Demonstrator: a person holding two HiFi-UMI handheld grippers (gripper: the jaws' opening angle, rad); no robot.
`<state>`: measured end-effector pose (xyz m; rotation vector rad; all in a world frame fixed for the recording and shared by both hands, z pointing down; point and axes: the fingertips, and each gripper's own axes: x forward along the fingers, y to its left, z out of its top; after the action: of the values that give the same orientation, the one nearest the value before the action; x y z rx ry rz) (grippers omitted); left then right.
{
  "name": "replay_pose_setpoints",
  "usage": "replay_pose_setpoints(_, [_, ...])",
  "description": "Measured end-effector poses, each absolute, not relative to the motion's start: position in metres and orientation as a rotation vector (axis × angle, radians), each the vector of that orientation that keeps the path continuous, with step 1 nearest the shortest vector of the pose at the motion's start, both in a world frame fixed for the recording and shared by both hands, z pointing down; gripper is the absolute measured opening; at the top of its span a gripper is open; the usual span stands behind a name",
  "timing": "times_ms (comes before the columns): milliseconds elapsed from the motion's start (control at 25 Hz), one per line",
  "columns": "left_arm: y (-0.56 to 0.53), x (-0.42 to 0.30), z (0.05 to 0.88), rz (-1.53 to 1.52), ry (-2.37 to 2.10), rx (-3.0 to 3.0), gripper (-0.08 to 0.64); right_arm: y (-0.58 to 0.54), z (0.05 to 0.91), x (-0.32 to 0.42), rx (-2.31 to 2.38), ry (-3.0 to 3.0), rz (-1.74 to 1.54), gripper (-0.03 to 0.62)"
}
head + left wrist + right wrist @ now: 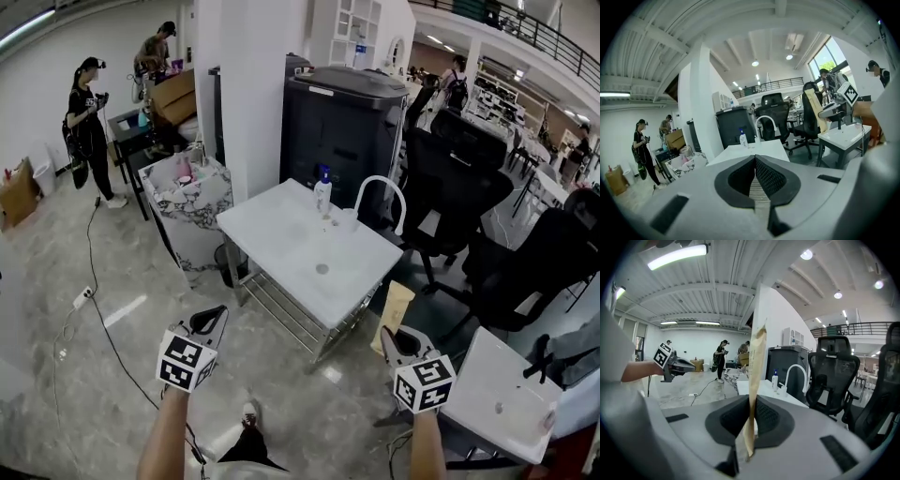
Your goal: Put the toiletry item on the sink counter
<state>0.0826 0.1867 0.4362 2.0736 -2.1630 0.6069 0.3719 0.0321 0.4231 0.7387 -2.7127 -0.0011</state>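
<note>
**Flat paper packet held edge-on, short of the sink counter**

**Handling.** The toiletry item is a thin tan paper packet (397, 313). It appears light and pliable, likely to bow or crease rather than break, and its smooth faces could slide under a loose pinch. A hold across the two flat faces, near one end, suits it. Too hard a squeeze risks crushing whatever is inside.

**Jaws, left to right.** The left gripper (214, 320) hangs low over the floor. In the left gripper view its pads (766, 172) are pressed together with nothing between them.

Ahead and between the two tools stands the white sink counter (281, 239), with its curved tap (380, 191) and a pump bottle (322, 192) at the far edge. Its near surface looks bare.

The right gripper (390, 337) is clamped on the packet close to its lower end. The right gripper view shows the pads nearly meeting on both faces, and the packet rises upright above them. The packet is in the air, well apart from the counter and not yet set down.
</note>
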Motion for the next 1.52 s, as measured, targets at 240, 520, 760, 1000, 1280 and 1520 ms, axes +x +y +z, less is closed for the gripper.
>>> replay_pose_setpoints(240, [0.113, -0.01, 0.437, 0.622, -2.1, 2.121, 0.009, -0.027, 0.425, 0.275, 0.766, -2.671, 0.012, 0.02])
replay_pose_setpoints(520, [0.033, -0.101, 0.442, 0.627, -2.026, 2.176, 0.009, -0.094, 0.436, 0.179, 0.798, -2.627, 0.057, 0.02])
replay_pose_setpoints(760, [-0.018, -0.161, 0.452, 0.613, -1.973, 2.211, 0.009, -0.14, 0.455, 0.105, 0.772, -2.589, 0.072, 0.02])
replay_pose_setpoints(1000, [-0.054, -0.197, 0.473, 0.59, -1.928, 2.193, 0.009, -0.176, 0.479, 0.053, 0.729, -2.59, 0.245, 0.021])
replay_pose_setpoints(1280, [-0.102, -0.236, 0.5, 0.595, -1.906, 2.14, 0.009, -0.232, 0.516, -0.011, 0.64, -2.596, 0.406, 0.021])
replay_pose_setpoints(1520, [-0.159, -0.264, 0.507, 0.619, -1.905, 2.107, 0.009, -0.284, 0.554, -0.059, 0.595, -2.599, 0.773, 0.021])
